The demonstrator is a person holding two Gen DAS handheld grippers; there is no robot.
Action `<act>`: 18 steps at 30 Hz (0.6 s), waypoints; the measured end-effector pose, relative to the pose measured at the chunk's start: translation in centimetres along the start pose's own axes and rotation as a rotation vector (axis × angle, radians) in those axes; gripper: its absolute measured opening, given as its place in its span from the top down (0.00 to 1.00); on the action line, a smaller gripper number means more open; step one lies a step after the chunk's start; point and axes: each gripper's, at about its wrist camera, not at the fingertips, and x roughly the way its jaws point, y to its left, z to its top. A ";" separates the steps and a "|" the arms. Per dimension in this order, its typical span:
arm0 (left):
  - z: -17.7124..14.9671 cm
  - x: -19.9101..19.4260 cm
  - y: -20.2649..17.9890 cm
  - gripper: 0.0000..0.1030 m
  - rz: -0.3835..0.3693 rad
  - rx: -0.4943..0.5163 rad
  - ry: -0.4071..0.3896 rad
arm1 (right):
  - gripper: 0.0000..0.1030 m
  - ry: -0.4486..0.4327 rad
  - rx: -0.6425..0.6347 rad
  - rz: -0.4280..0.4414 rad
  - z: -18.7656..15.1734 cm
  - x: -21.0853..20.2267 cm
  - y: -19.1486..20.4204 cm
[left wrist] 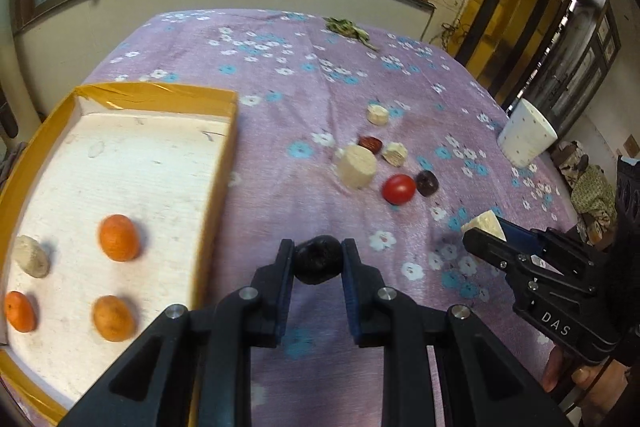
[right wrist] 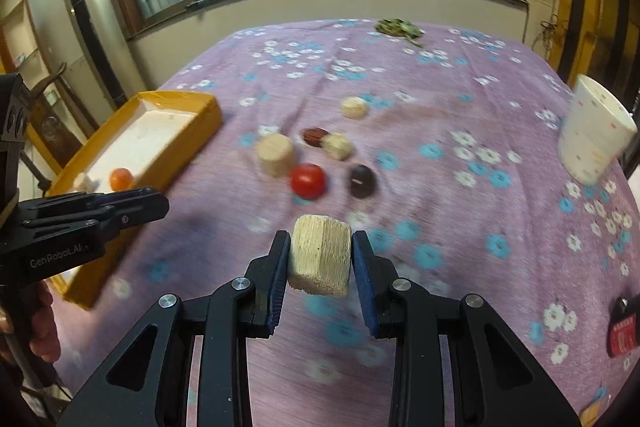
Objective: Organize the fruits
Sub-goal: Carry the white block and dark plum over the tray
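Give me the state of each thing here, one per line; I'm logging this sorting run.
Left gripper: shut on a dark fruit, held above the cloth.
Right gripper: shut on a pale chunk, lifted.
Yellow tray: open, holding three oranges and one pale piece.
Red tomato: loose on the cloth.
White cup: tilted; contents not visible.
Pale cylinder: lying on the cloth.

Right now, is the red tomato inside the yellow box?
No, the tomato lies on the purple cloth, outside the box.
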 end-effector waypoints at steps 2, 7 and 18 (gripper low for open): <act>0.2 -0.7 1.3 0.75 0.014 -0.015 -0.014 | 0.71 -0.003 -0.016 0.013 0.7 0.3 1.3; 0.9 -2.1 4.9 0.75 0.059 -0.072 -0.046 | 0.71 -0.001 -0.062 0.070 2.5 1.6 5.1; 1.7 -3.7 12.4 0.75 0.160 -0.152 -0.077 | 0.71 0.024 -0.134 0.181 6.2 5.5 13.2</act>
